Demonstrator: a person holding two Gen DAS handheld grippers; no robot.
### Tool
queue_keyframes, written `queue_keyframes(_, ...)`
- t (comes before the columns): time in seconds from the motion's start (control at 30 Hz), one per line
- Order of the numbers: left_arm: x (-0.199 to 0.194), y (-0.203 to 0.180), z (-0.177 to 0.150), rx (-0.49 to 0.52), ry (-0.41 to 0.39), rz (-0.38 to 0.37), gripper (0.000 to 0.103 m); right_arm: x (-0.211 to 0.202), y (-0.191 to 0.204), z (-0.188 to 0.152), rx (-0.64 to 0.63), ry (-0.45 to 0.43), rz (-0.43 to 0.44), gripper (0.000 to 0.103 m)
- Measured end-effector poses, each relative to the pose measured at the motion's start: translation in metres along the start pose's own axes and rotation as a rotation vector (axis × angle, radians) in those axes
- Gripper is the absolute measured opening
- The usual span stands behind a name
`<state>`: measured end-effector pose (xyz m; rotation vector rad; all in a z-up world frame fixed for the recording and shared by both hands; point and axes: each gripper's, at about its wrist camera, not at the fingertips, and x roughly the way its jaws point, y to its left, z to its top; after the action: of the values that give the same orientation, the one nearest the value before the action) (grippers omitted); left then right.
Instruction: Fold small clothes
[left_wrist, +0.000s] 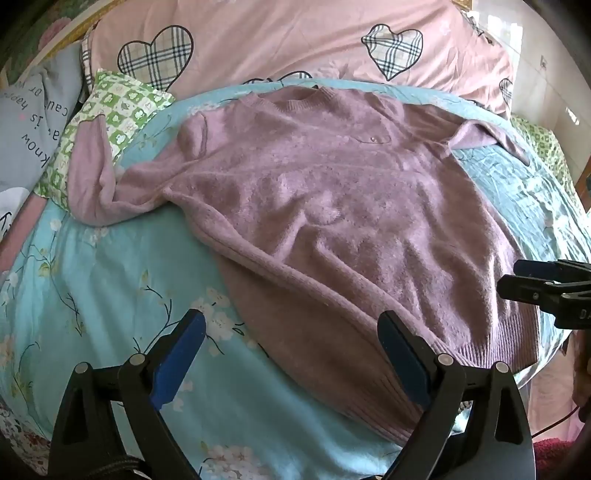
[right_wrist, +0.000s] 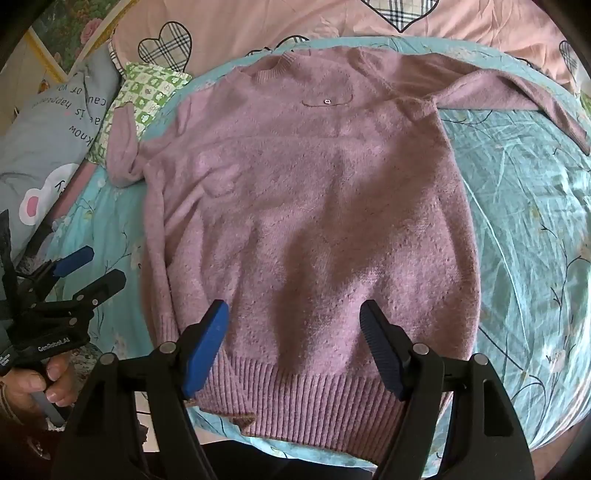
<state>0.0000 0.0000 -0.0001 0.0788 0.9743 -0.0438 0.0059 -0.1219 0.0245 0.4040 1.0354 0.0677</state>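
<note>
A mauve knitted sweater (left_wrist: 332, 192) (right_wrist: 306, 206) lies spread front-up on a light blue floral bedsheet (left_wrist: 92, 280), collar far, ribbed hem near. One sleeve (left_wrist: 92, 177) is bunched at the left; the other sleeve (right_wrist: 517, 96) stretches to the far right. My left gripper (left_wrist: 291, 332) hovers open above the hem's left corner, nothing between its blue pads. My right gripper (right_wrist: 293, 325) is open above the middle of the hem, pads clear of the knit. Each gripper shows in the other's view: the right gripper (left_wrist: 524, 280) at the right edge, the left gripper (right_wrist: 92, 266) at the left, held by a hand (right_wrist: 40, 384).
A pink pillow with plaid hearts (left_wrist: 295, 40) lies behind the sweater. A green-checked cushion (left_wrist: 110, 114) and a grey printed cushion (left_wrist: 33, 125) sit at the far left. Bare blue sheet (right_wrist: 524, 240) extends to the sweater's right. The bed's near edge runs just below the hem.
</note>
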Motion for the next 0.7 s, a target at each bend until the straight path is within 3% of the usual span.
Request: queue_keyframes(0.7, 0.0041, 0.0014, 0.0014, -0.005, 0.001, 0.001, 0.095, 0.0008, 0.0035, -0.0014, 0.007, 0.005, 0.004, 0.074)
